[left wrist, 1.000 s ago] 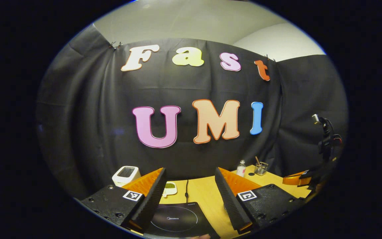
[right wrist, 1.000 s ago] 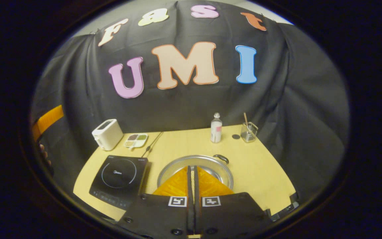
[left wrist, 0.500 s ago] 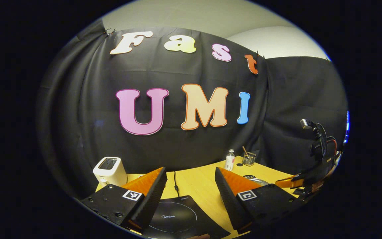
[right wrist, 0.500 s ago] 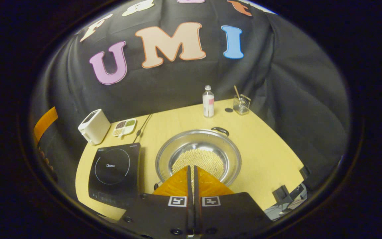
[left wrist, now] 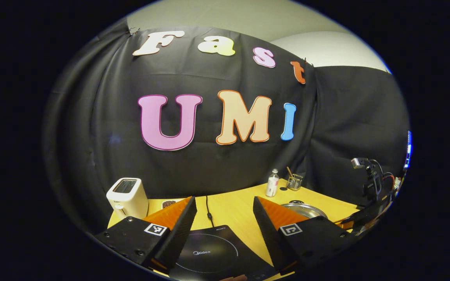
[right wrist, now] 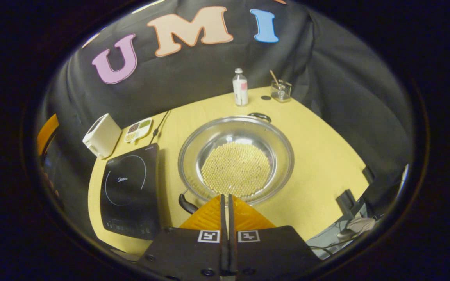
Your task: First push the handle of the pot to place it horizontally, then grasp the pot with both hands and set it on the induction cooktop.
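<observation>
Table [right wrist: 318,164]: yellow top, lies under and ahead of both grippers.

Pot [right wrist: 236,159]: wide, shiny, directly ahead of the right gripper [right wrist: 225,199], resting on the table just right of the cooktop [right wrist: 129,187] and apart from it. Bottom covered with a layer of small pale beans. One dark handle [right wrist: 186,203] sits on the near rim, just left of the right gripper's fingertips; whether it touches them cannot be told. The second handle [right wrist: 260,116] is on the far rim. In the left gripper view the pot [left wrist: 305,210] shows beyond the right-hand finger.

Cooktop: black, flat, to the left of the right gripper; directly below and between the fingers of the left gripper [left wrist: 225,203], shown at [left wrist: 213,253].

Right gripper: fingers pressed together, nothing between them, tips over the pot's near rim.

Left gripper: fingers spread wide, nothing between them, above the cooktop.

Toaster [right wrist: 102,134]: white, beyond the cooktop, far left.

Dish [right wrist: 138,129]: small, divided, just right of the toaster.

Bottle [right wrist: 240,88] and glass [right wrist: 281,90]: at the table's far edge, beyond the pot.
</observation>
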A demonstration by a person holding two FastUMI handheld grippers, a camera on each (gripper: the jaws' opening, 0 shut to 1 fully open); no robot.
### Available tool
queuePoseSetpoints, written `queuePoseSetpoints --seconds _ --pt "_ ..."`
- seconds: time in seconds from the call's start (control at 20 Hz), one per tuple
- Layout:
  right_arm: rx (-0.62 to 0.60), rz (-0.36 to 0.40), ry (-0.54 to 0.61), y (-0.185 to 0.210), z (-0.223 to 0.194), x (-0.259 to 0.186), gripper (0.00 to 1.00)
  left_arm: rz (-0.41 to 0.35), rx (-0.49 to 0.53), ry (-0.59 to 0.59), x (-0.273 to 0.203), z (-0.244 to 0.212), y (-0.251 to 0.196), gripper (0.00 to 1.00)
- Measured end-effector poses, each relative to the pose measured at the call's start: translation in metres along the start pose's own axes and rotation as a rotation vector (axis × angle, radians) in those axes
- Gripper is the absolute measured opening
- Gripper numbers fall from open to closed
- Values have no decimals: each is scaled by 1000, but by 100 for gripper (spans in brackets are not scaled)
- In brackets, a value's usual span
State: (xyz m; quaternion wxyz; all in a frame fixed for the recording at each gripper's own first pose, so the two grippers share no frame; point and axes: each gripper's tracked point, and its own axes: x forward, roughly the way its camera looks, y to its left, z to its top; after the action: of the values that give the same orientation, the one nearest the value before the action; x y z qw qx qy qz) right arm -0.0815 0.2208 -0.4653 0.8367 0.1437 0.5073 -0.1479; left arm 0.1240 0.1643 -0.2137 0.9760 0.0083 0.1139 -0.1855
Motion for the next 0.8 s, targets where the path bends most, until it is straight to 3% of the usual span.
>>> queuePoseSetpoints --seconds 0.15,0.2,0.25,0.8 --pt "47 -6 45 0 -17 13 3 21 -16 8 -2 -6 12 89" --pt "54 -12 63 -1 -23 17 10 26 -15 12 -3 -6 14 89" --pt "60 -20 79 -3 -29 21 2 30 -11 17 -4 -10 17 89" --pt "171 -26 195 13 -61 58 0 44 -12 49 -10 -21 27 89"
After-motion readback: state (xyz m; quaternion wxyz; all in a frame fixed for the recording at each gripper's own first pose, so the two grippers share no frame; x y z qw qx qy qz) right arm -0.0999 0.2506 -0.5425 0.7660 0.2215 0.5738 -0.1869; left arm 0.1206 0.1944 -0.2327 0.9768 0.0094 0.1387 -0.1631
